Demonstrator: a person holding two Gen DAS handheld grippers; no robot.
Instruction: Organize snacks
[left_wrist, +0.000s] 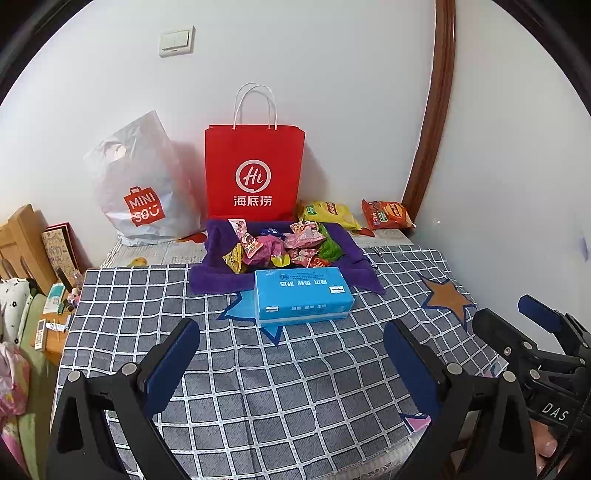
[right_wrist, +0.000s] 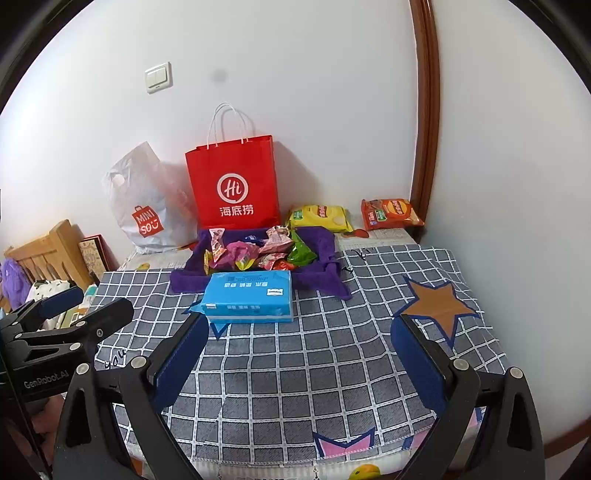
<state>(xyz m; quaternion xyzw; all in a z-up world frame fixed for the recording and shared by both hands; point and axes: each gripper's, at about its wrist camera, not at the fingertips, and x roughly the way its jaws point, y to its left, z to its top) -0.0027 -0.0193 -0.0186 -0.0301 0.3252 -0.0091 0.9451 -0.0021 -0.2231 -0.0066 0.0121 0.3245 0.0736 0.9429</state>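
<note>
A pile of small snack packets lies on a purple cloth at the back of the table. A yellow chip bag and an orange chip bag lie behind it to the right. A red paper bag stands against the wall. My left gripper and right gripper are both open and empty, hovering above the near part of the table.
A blue tissue pack lies in front of the cloth. A white Miniso plastic bag stands left of the red bag. The checked tablecloth covers the table. Wooden furniture and clutter sit at the left.
</note>
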